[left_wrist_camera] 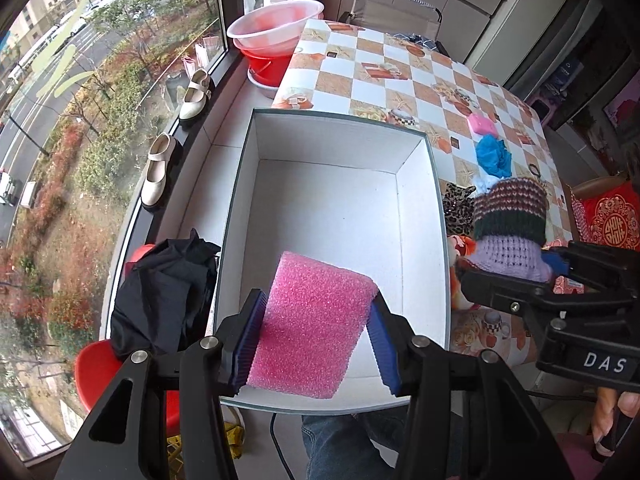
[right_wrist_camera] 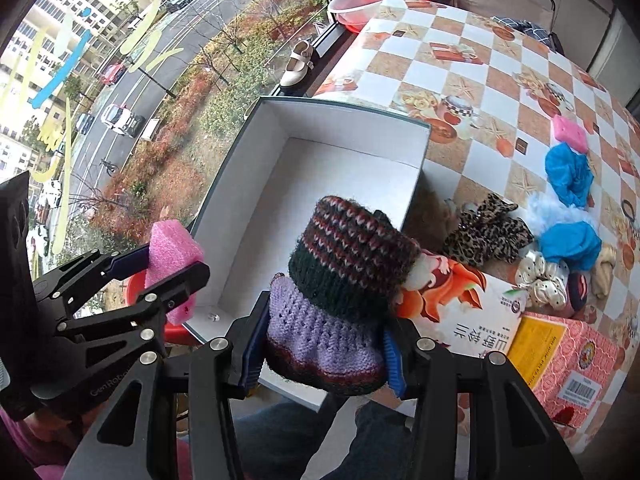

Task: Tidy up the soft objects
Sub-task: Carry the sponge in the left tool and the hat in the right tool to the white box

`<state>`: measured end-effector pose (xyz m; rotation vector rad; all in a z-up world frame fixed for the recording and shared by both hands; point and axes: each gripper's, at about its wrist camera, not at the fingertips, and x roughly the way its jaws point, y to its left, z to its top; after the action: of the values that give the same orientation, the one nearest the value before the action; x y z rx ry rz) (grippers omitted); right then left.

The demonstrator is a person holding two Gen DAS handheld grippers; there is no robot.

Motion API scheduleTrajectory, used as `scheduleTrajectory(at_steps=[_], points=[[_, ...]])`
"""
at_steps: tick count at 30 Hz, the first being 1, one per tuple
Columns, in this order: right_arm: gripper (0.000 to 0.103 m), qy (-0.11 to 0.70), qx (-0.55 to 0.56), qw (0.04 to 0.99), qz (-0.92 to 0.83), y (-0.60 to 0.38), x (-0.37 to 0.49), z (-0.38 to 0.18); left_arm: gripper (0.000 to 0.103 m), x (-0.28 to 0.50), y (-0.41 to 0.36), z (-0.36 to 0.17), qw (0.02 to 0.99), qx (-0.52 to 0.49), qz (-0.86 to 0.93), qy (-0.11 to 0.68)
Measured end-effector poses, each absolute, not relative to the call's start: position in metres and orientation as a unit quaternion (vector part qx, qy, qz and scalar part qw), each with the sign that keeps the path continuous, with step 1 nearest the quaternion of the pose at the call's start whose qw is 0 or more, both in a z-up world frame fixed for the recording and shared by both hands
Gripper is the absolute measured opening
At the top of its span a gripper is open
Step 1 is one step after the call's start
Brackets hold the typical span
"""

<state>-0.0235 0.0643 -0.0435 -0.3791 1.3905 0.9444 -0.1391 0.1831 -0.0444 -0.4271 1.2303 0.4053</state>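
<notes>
My left gripper [left_wrist_camera: 316, 340] is shut on a pink foam sponge [left_wrist_camera: 314, 320], held over the near edge of an empty white open box [left_wrist_camera: 336, 216]. My right gripper [right_wrist_camera: 324, 350] is shut on a knitted piece [right_wrist_camera: 344, 284], purple below and dark striped above, just over the box's [right_wrist_camera: 316, 160] near right corner. The left wrist view shows the knit [left_wrist_camera: 510, 220] and right gripper [left_wrist_camera: 548, 276] to the box's right. In the right wrist view the left gripper [right_wrist_camera: 168, 266] with the sponge [right_wrist_camera: 172, 252] hangs at the box's left rim.
On the checkered tablecloth [right_wrist_camera: 460, 64] right of the box lie a leopard-print cloth [right_wrist_camera: 486, 234], blue crumpled pieces [right_wrist_camera: 568, 172], a small pink sponge [right_wrist_camera: 568, 132], shiny scrunchies [right_wrist_camera: 544, 284] and printed cartons [right_wrist_camera: 560, 360]. Basins [left_wrist_camera: 276, 28] and shoes [left_wrist_camera: 158, 168] sit on the windowsill; a dark garment [left_wrist_camera: 164, 296] lies on a red stool.
</notes>
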Motion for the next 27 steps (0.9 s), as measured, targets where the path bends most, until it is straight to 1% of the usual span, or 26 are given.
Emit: scheduleTrajectory(at_steps=[17,27], points=[[0.050,0.626,-0.175,0.650,0.393,0.113,0.001,-0.051,0.054,-0.108,0.213,-0.060,0.772,-0.188,0.155,0.588],[0.050,0.629,-0.177,0.654,0.383,0.131,0.015,-0.050,0.054,-0.097,0.213,-0.074,0.767,-0.183,0.138,0.599]])
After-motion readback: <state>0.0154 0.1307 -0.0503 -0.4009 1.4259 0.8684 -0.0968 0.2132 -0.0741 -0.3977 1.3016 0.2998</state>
